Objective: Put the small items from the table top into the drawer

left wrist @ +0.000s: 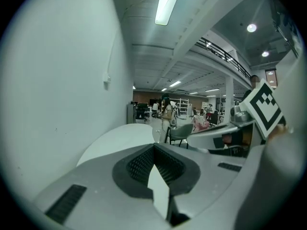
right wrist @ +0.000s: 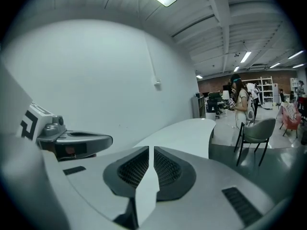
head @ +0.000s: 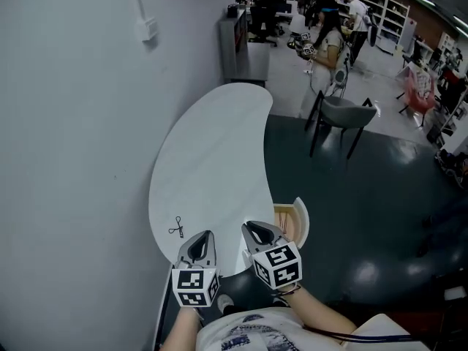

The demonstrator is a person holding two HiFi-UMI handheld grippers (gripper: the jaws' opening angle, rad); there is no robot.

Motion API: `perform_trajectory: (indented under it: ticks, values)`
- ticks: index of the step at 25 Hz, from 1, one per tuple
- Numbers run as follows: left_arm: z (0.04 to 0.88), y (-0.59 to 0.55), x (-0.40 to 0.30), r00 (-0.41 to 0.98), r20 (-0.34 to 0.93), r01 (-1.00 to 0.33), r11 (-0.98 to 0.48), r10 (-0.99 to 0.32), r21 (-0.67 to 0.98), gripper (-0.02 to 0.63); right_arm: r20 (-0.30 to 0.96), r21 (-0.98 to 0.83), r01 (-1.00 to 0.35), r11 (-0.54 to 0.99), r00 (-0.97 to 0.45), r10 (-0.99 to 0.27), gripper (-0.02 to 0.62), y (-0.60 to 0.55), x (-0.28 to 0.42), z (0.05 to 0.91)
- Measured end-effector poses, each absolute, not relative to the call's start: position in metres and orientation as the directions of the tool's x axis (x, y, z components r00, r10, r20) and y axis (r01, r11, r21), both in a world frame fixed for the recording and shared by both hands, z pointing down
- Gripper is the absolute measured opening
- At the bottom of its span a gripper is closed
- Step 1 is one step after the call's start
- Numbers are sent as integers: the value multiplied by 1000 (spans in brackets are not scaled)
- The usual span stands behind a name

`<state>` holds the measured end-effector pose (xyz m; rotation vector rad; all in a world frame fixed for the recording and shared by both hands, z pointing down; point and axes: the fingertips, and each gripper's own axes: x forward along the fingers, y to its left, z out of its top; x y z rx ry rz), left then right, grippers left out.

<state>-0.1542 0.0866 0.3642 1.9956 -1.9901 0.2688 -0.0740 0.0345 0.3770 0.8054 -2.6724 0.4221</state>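
A small pair of black scissors (head: 176,227) lies on the white curved table (head: 212,145), close to its near left edge. An open drawer (head: 298,218) juts out at the table's near right; what is inside I cannot make out. Both grippers hang over the near end of the table, side by side. My left gripper (head: 202,238) is just right of the scissors and apart from them; in the left gripper view (left wrist: 154,147) its jaws meet with nothing between them. My right gripper (head: 257,230) is left of the drawer; in the right gripper view (right wrist: 151,150) a thin slit shows between its jaws, and nothing is in it.
A grey wall (head: 73,123) runs along the table's left side. Beyond the far end stand a grey cabinet (head: 245,50), a grey chair (head: 344,115) on the dark floor, and a person (head: 325,42) further back. Shelves and desks fill the far room.
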Motion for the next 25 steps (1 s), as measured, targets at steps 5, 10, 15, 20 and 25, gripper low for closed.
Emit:
perform_trajectory:
  ticks: [5, 10, 15, 20, 25]
  values:
    - [362, 94, -185, 62, 331, -996, -36, -941, 84, 20, 372, -179, -596, 783, -778, -507, 46, 48, -112, 376]
    - [363, 106, -217, 80, 326, -995, -53, -942, 90, 18, 365, -180, -614, 769, -767, -527, 46, 64, -140, 375]
    - [366, 112, -239, 98, 327, -993, -70, -940, 95, 18, 371, -181, -625, 759, -758, -536, 46, 73, -161, 378]
    - [369, 116, -252, 110, 332, -991, -78, -937, 109, 18, 384, -178, -630, 756, -752, -536, 44, 77, -173, 380]
    - [373, 119, -260, 108, 338, -992, -77, -935, 104, 18, 395, -174, -631, 756, -748, -533, 44, 79, -181, 383]
